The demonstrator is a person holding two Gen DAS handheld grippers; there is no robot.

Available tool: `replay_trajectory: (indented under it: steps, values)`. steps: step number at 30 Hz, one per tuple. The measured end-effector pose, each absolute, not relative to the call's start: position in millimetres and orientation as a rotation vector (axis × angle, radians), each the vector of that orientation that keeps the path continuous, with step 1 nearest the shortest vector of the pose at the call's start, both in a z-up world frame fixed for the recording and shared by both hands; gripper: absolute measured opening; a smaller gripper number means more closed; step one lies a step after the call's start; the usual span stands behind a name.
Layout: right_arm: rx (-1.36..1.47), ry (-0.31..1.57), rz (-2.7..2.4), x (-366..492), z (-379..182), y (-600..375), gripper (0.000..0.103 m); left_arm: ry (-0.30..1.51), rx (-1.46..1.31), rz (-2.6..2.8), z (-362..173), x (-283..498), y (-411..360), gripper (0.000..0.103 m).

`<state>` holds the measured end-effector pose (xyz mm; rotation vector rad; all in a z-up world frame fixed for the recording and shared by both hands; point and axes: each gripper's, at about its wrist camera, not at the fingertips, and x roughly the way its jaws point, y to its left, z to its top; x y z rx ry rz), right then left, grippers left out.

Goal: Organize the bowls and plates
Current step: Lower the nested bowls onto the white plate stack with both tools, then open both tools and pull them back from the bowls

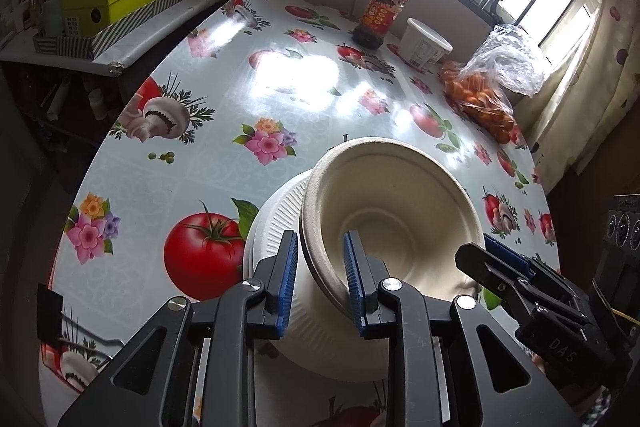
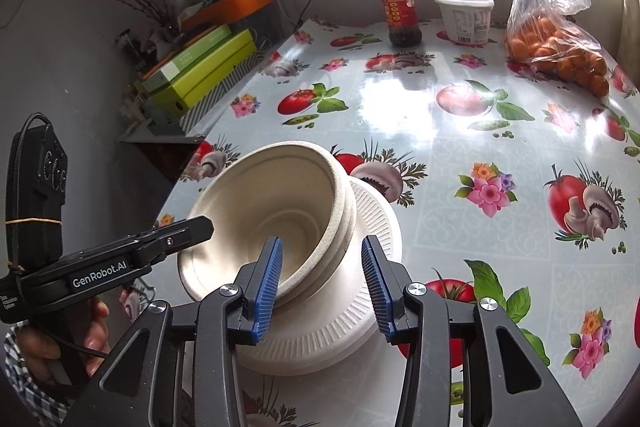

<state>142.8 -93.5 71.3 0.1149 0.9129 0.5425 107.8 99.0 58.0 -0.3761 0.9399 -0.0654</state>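
- Your left tool [image 1: 322, 281] straddles the near rim of the bowls [image 1: 394, 211]: one blue pad sits outside the wall, the other inside the cavity.
- A gap shows between the outer pad and the bowl wall, so the left tool is released, its jaws only slightly parted, not pinching the rim.
- Your right tool [image 2: 322, 283] straddles the opposite part of the same rim, left pad inside the cavity, right pad outside over the plates [image 2: 360, 291].
- The right pad stands clear of the bowl wall; the inner pad lies close to the inside surface. The right tool is also released, jaws parted wider than the left.
- The bowls are nested, at least three rims stacked one in another, and they lean tilted on the plates rather than sitting flat.
- The plates are white with ribbed edges, stacked on the near part of the desk [image 2: 460, 131], between your two tools.
- Seen from the right wrist, your left tool's tip [image 2: 196, 227] lies at the far left rim of the bowls, with your hand [image 2: 94, 331] gripping its handle.
- Well apart, at the far edge of the desk, stand a jar [image 2: 398, 13], a tub [image 2: 464, 19] and a bag of oranges [image 2: 556, 39].
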Motion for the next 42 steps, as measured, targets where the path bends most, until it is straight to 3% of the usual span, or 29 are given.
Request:
replay_trajectory:
  steps: [4,32,42]
  values:
    - [0.110,0.892,0.547,138.7,75.0,-92.6,0.045,0.918,-0.368,-0.066,62.0,104.4,99.4,0.036]
    - [0.018,0.743,0.483,82.1,92.8,-111.0,0.052,0.794,-0.206,0.029,72.7,47.5,92.3,0.039]
    - [-0.022,0.729,0.458,63.1,81.4,-117.0,0.059,0.737,-0.124,0.071,63.2,22.0,83.8,0.039]
